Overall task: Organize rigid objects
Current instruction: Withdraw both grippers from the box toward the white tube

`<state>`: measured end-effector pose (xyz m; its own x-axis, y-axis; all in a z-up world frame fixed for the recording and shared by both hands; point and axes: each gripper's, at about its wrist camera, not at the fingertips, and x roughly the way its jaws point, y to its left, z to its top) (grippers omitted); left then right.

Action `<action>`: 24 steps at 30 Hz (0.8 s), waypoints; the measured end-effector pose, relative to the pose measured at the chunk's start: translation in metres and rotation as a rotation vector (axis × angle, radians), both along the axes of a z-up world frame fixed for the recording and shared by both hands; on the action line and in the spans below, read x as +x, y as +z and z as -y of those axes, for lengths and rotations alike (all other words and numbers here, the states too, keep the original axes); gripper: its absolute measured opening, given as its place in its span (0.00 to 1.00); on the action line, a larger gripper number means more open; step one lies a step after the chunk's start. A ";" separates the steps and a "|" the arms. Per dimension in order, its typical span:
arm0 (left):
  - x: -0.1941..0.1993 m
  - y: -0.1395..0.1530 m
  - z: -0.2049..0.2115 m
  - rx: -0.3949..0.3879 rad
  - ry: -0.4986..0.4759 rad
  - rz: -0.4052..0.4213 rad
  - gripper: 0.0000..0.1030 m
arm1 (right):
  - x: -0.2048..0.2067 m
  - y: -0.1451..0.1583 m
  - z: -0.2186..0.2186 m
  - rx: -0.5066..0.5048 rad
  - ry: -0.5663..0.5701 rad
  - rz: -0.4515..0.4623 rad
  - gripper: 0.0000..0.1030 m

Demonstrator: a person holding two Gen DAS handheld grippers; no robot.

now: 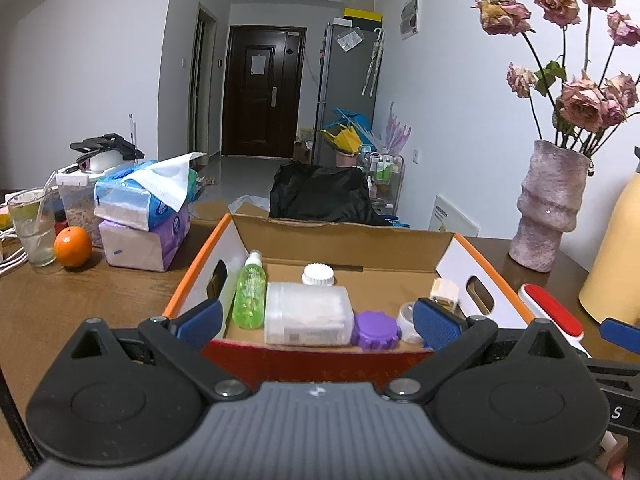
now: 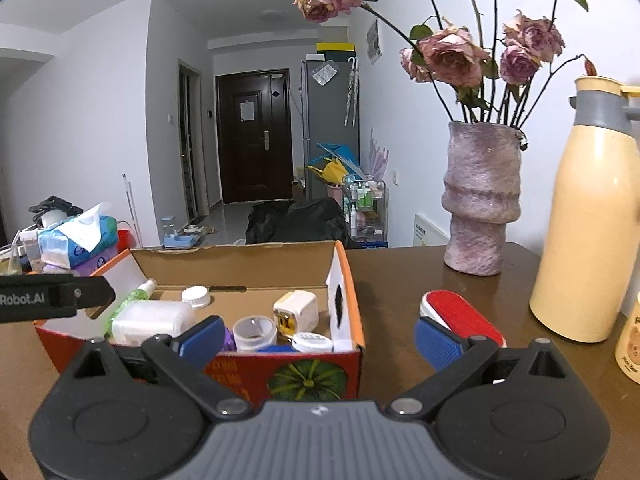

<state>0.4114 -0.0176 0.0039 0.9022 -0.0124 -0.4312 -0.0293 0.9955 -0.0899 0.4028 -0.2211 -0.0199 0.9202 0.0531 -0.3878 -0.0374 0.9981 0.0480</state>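
Note:
An open cardboard box (image 1: 208,264) (image 2: 348,280) with orange rims sits mid-table. Inside it lie a green bottle (image 1: 250,294), a clear plastic case (image 1: 308,314) (image 2: 152,318), a white cap (image 1: 318,274) (image 2: 196,297), a purple lid (image 1: 376,330), a small clear jar (image 2: 255,332) and a white charger (image 2: 296,312). A red and white lint brush (image 1: 552,312) (image 2: 460,314) lies right of the box. My left gripper (image 1: 318,322) is open and empty at the box's near wall. My right gripper (image 2: 320,338) is open and empty, its right finger just in front of the brush.
A pink vase (image 1: 550,208) (image 2: 482,198) of dried roses and a cream flask (image 2: 588,216) stand at the right. Tissue packs (image 1: 144,216), an orange (image 1: 73,246) and a glass (image 1: 32,226) crowd the left. A small cream bottle (image 2: 630,344) sits at the far right edge.

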 end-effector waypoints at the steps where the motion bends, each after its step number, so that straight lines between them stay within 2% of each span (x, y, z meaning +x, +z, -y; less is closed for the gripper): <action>1: -0.003 -0.001 0.001 -0.001 -0.001 -0.002 1.00 | -0.003 0.000 0.001 -0.003 -0.003 0.000 0.98; 24: -0.065 -0.016 0.046 -0.002 -0.041 -0.055 1.00 | -0.068 -0.016 0.047 -0.090 -0.005 -0.048 0.99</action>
<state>0.3465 -0.0638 -0.0118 0.8759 -0.0500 -0.4799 0.0066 0.9958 -0.0917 0.3347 -0.2681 -0.0363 0.9004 0.0117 -0.4349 -0.0325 0.9987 -0.0403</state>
